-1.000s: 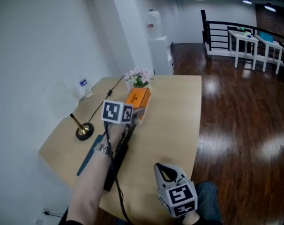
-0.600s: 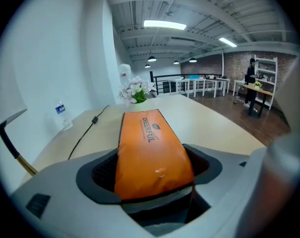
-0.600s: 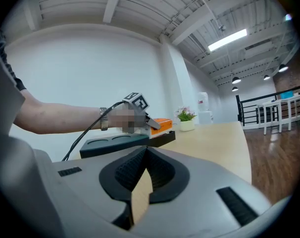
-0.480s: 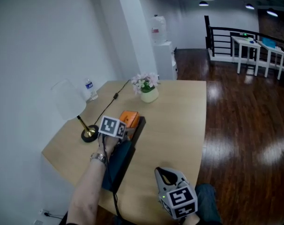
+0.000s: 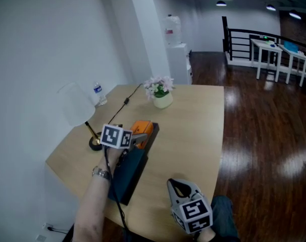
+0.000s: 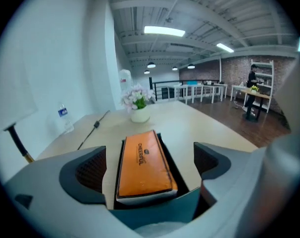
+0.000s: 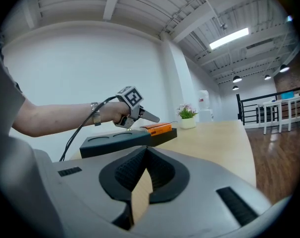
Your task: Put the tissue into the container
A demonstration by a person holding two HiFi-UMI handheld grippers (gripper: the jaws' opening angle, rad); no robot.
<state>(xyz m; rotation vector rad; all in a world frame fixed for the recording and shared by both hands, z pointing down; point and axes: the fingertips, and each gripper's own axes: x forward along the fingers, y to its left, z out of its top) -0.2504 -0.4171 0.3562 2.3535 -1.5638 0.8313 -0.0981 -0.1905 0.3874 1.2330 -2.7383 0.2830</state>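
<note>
An orange tissue box (image 5: 142, 128) lies flat in the far end of a long dark container (image 5: 126, 178) on the wooden table. My left gripper (image 5: 138, 138) hovers just behind it. In the left gripper view the tissue box (image 6: 141, 160) sits between the jaws of the left gripper (image 6: 149, 170). Those jaws are opening, with a gap on both sides of the box. The container's near wall (image 6: 155, 213) shows below. My right gripper (image 5: 179, 187) hangs low at the table's near edge. The right gripper (image 7: 144, 176) is shut with nothing in it.
A lamp with a white shade (image 5: 75, 105) and brass base (image 5: 95, 144) stands left of the container. A cable (image 5: 120, 107) runs past it. A water bottle (image 5: 99, 92) and a flower pot (image 5: 162, 99) stand farther back. The wall is on the left.
The left gripper brought the orange box down from above the table into the container's far end. Its jaws have since spread off the box. The right gripper stayed put.
</note>
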